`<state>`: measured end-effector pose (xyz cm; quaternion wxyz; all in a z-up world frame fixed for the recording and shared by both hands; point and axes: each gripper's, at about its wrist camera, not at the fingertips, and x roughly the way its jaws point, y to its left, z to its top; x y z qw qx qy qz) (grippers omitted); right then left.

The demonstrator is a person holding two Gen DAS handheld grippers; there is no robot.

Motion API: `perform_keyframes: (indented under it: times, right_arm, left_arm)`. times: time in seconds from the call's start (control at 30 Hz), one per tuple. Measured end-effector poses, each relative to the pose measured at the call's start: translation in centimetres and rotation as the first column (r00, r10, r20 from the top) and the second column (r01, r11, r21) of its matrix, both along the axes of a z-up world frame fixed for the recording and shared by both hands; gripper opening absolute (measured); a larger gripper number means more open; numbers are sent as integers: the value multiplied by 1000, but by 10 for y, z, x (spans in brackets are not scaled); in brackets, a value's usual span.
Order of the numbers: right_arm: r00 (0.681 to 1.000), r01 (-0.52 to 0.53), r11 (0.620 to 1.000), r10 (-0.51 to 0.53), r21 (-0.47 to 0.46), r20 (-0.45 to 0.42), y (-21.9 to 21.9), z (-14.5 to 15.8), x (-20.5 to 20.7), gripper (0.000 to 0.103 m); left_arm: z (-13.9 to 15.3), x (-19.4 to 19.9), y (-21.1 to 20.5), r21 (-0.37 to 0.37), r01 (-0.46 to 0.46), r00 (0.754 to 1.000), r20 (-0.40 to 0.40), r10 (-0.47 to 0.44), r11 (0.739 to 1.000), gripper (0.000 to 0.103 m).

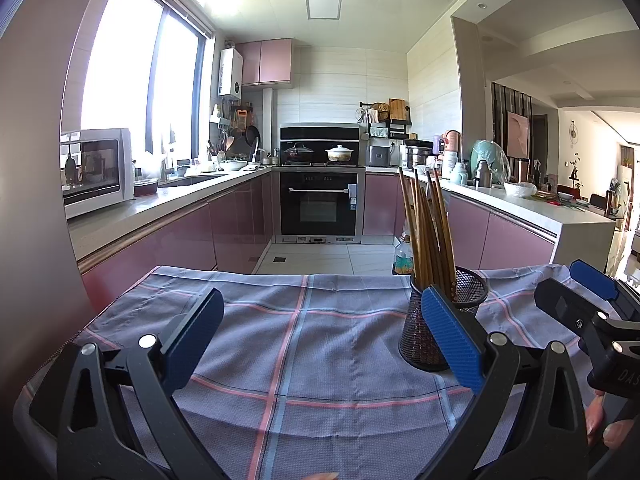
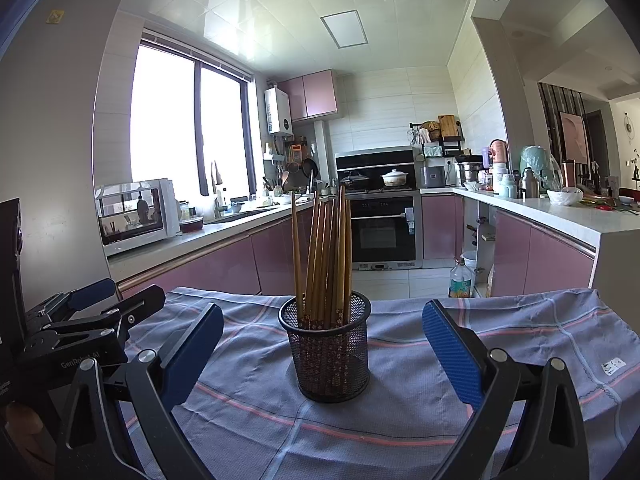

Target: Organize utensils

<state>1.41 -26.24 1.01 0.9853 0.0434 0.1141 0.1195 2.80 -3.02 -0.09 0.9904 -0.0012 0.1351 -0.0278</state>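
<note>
Chopsticks [image 2: 324, 260] bunched upright in mesh holder [image 2: 329, 354], mid-cloth [image 2: 248, 412] on the surface.

Both sets of jaws spread wide, grasping nothing: right gripper [image 2: 322, 350] squarely facing holder, left gripper [image 1: 320, 344] just left of it. Likely light and top-heavy; tipped by any sideways nudge or snagged cloth.

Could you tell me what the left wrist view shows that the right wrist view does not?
Only the left wrist view shows the right gripper from outside, at its right edge, and the holder partly behind a finger. Only the right wrist view shows the left gripper from outside, the whole holder, and the cloth's label. Both show the chopsticks standing in the mesh holder on the checked cloth, with both grippers open.
</note>
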Motion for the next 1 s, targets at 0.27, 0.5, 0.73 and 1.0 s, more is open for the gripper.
perform_keyframes:
  times: [0.27, 0.5, 0.73, 1.0]
  right_arm:
    - [1000, 2, 1000, -2, 0, 1, 0, 0, -1, 96]
    - [1000, 1, 1000, -1, 1, 0, 0, 0, -1, 96]
    - [1000, 3, 1000, -3, 1, 0, 0, 0, -1, 96]
    - [1000, 6, 1000, -6, -4, 1, 0, 0, 0, 96]
  left_arm:
    - [0, 0, 0, 1, 1, 1000, -1, -1, 1000, 97]
    - [0, 0, 0, 1, -1, 1000, 0, 1, 1000, 97]
    - [-1, 0, 0, 2, 1, 1000, -2, -1, 1000, 97]
    - [-2, 0, 2, 3, 1, 1000, -5, -1, 1000, 97]
